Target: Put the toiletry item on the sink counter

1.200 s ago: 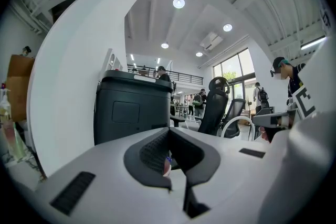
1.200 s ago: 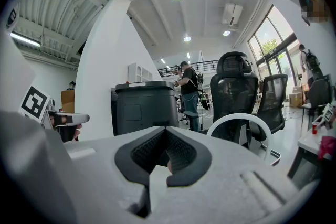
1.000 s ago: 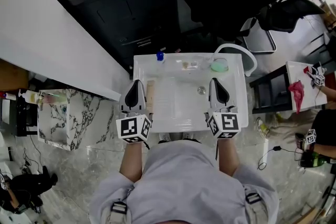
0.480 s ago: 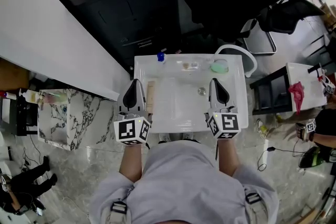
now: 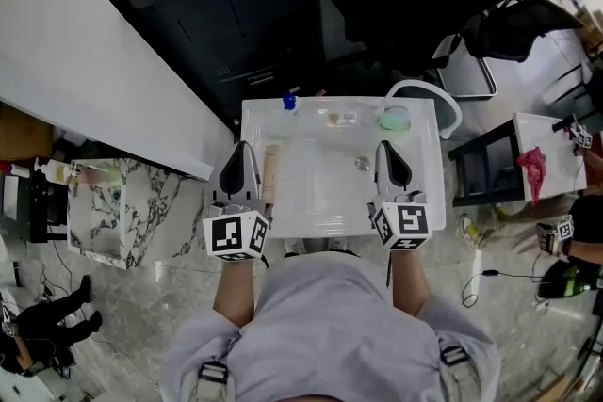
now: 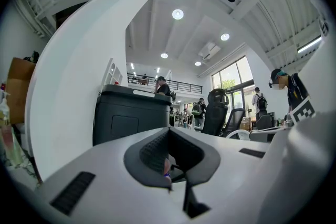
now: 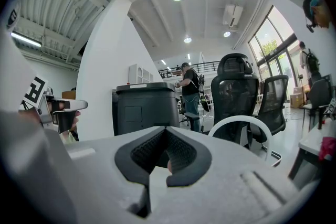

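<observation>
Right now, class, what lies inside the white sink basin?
Only a round drain shows in the sink basin. The left gripper and right gripper, both shut, overlap the sink's sides, so whatever lies under them cannot be seen.

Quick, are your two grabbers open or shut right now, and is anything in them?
Left gripper: shut, nothing held.
Right gripper: shut, nothing held.
</observation>
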### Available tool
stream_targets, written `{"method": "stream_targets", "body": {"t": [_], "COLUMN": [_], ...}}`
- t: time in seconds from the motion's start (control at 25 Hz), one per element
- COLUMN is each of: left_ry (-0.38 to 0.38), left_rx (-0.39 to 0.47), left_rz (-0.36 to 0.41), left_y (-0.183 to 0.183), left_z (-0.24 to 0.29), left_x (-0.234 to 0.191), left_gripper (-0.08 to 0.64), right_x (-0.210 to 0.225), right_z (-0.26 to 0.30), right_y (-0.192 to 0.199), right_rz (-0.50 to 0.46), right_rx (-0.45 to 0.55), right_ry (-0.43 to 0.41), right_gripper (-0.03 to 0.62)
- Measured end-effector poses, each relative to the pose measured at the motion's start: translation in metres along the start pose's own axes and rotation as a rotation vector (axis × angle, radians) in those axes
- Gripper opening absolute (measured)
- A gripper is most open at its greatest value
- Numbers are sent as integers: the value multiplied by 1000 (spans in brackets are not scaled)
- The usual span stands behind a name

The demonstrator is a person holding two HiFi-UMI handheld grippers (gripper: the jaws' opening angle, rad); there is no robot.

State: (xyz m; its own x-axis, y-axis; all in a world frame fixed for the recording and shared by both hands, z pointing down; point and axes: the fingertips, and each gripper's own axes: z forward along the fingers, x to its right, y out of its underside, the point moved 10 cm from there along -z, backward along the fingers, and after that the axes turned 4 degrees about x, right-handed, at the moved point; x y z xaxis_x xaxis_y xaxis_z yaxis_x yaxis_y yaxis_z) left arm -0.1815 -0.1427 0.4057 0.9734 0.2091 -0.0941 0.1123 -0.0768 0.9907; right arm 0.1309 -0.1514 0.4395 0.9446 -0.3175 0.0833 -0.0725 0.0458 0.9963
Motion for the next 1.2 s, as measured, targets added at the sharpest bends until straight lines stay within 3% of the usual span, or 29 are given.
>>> {"method": "stream_targets", "body": {"t": [0.32,1.2], "left_ry": [0,1], "left_rx": [-10,-22], "left_rz": [-1,-6], "left_y": [3,6], "left_z": [1,4], "left_x": [0,0], "left_gripper": [5,5], "right_x": [-2,1], "right_z": [-3,-1], "right_y": [-5,-8], "right_rz": [-42,-39], "right_rx": [24,17], "right_ry": [2,16], "right_gripper": [-2,-2]}}
